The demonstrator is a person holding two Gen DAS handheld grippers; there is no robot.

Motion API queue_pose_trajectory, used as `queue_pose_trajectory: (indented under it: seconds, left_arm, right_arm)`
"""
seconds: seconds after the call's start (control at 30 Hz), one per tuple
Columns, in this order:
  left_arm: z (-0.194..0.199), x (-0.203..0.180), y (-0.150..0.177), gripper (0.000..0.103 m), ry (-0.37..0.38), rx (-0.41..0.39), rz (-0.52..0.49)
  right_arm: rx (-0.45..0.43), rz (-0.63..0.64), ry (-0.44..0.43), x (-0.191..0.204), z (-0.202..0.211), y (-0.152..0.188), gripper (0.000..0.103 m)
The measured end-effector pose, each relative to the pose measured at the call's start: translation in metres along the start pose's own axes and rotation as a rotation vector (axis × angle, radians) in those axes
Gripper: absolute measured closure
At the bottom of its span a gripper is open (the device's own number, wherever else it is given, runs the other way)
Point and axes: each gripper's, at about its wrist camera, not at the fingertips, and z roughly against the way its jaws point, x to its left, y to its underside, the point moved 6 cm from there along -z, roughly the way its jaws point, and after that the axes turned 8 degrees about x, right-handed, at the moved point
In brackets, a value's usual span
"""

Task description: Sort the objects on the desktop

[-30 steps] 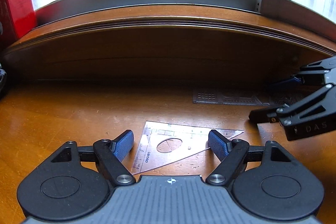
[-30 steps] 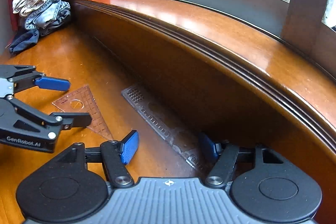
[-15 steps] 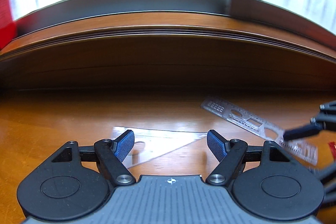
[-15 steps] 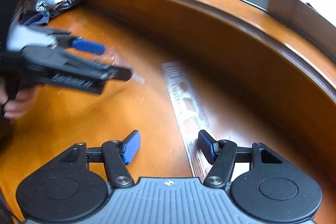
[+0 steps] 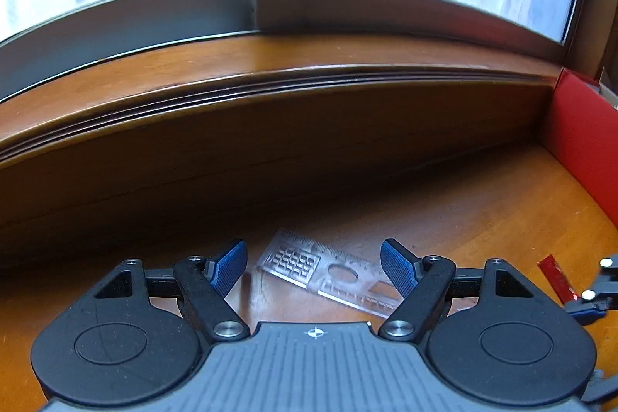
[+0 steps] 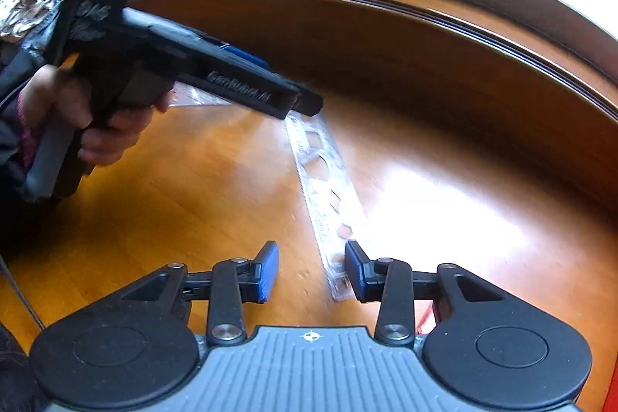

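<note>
- Only the right wrist view shows a hand (image 6: 104, 126) at left, gripping the left gripper (image 5: 313, 267).
- Both grippers spread; right gripper (image 6: 312, 271) empty.
- Clear plastic stencil ruler (image 5: 328, 275) lies flat, centre, on glossy wooden desk (image 6: 185, 188).
- Red box (image 5: 583, 138) at right, left view only.

Clear ruler (image 5: 332, 277) with cut-out shapes on the glossy orange-brown desk (image 6: 193, 199); blue pads (image 5: 398, 269), black grippers; red box (image 5: 579, 149) at right.
</note>
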Motion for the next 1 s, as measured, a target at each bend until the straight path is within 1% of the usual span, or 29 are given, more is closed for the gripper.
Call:
queue_pose_trajectory:
  seconds: [0.17, 0.23, 0.4, 0.57, 0.63, 0.73, 0.83, 0.93, 1.0]
  left_arm:
    - [-0.007, -0.008, 0.004, 0.027, 0.058, 0.034, -0.057]
    - [-0.003, -0.017, 0.01, 0.027, 0.076, 0.041, -0.099]
    - [0.009, -0.04, 0.031, 0.027, 0.116, 0.052, -0.162]
    - [0.015, -0.051, 0.037, 0.027, 0.159, 0.057, -0.128]
    - [0.021, -0.047, 0.041, 0.027, 0.145, 0.045, -0.103]
    - [0.027, -0.037, 0.044, 0.027, 0.12, 0.031, -0.065]
    - [0.025, -0.026, 0.046, 0.027, 0.101, 0.041, -0.033]
    - [0.023, -0.02, 0.051, 0.027, 0.093, 0.051, -0.019]
    - [0.023, -0.02, 0.053, 0.027, 0.089, 0.049, -0.018]
  right_arm:
    - [-0.015, -0.007, 0.048, -0.006, 0.007, 0.01, 0.066]
    - [-0.019, -0.028, 0.06, -0.011, 0.01, 0.013, 0.068]
    - [-0.027, -0.09, 0.089, -0.02, 0.019, 0.021, 0.069]
    - [-0.035, -0.168, 0.136, -0.032, 0.027, 0.028, 0.069]
    - [-0.042, -0.208, 0.157, -0.038, 0.032, 0.03, 0.069]
    - [-0.061, -0.279, 0.112, -0.057, 0.045, 0.033, 0.068]
    - [-0.059, -0.334, 0.054, -0.061, 0.055, 0.042, 0.068]
    - [-0.046, -0.333, 0.042, -0.062, 0.056, 0.054, 0.068]
    - [-0.038, -0.327, 0.071, -0.062, 0.059, 0.058, 0.068]
